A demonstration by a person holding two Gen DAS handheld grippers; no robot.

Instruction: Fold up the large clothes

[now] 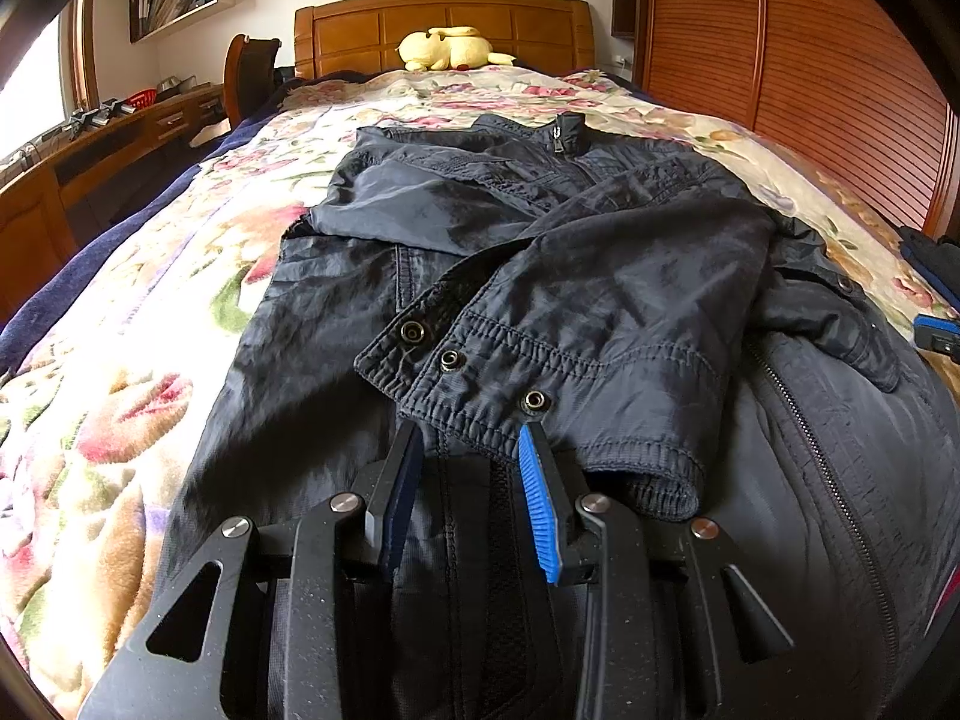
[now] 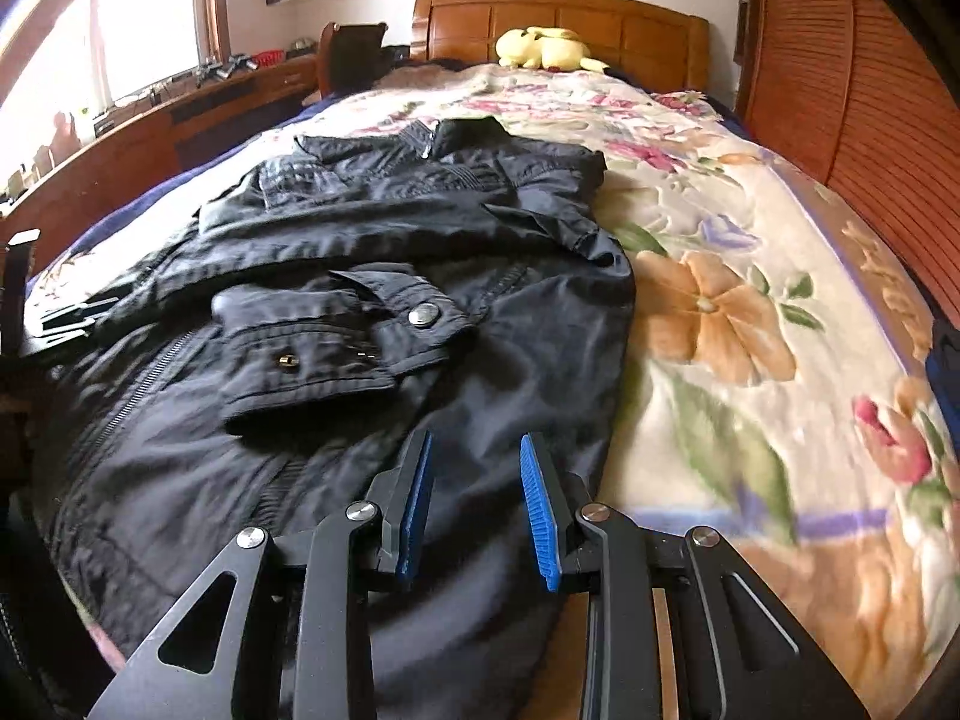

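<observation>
While both sleeves already lie crossed over the chest of the jacket (image 1: 540, 252) ahead of the jaws, the left gripper (image 1: 471, 441) and right gripper (image 2: 474, 450) stand spread and empty above its hem, so the lengthwise fold appears outstanding.

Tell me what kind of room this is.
Most likely a bedroom. A dark jacket lies on a bed with a floral blanket and a wooden headboard. A yellow plush toy sits by the headboard, and a desk runs under the window.
</observation>
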